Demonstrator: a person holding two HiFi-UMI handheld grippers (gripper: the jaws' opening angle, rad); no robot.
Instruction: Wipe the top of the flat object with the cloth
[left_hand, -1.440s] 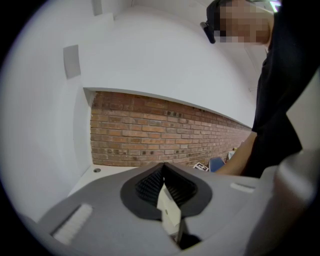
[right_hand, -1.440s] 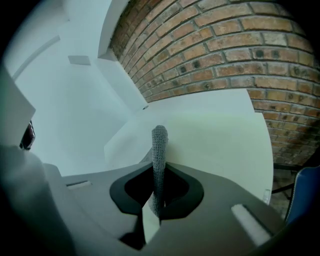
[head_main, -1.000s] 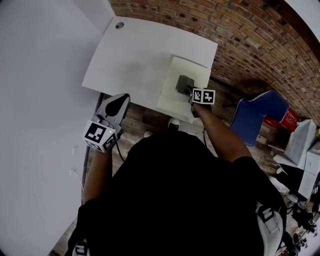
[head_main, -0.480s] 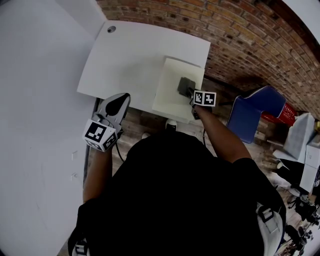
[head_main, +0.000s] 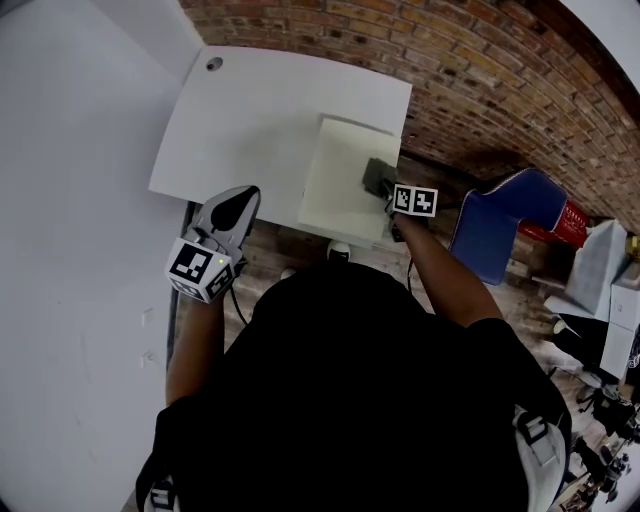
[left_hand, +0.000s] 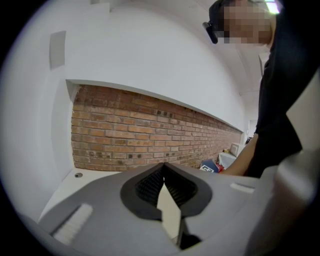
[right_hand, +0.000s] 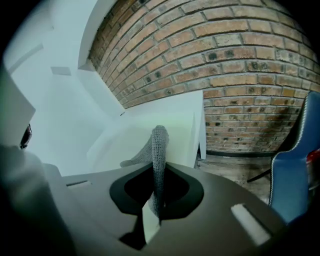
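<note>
A pale cream flat board (head_main: 340, 180) lies on the white table (head_main: 260, 120), at its right front corner. A grey knitted cloth (head_main: 378, 177) rests on the board's right edge, and my right gripper (head_main: 390, 195) is shut on it. In the right gripper view the cloth (right_hand: 159, 155) stands pinched between the jaws, its loose end trailing onto the board (right_hand: 135, 135). My left gripper (head_main: 232, 208) hovers off the table's front edge, left of the board, jaws shut with nothing between them (left_hand: 164, 192).
A brick wall (head_main: 480, 70) runs behind and to the right of the table. A blue chair (head_main: 505, 230) stands on the wooden floor at the right. A white wall (head_main: 70, 200) borders the table's left. A small round hole (head_main: 214, 64) marks the table's far left corner.
My right gripper has dragged the cloth from the board's middle to its right edge. The left gripper has held still.
</note>
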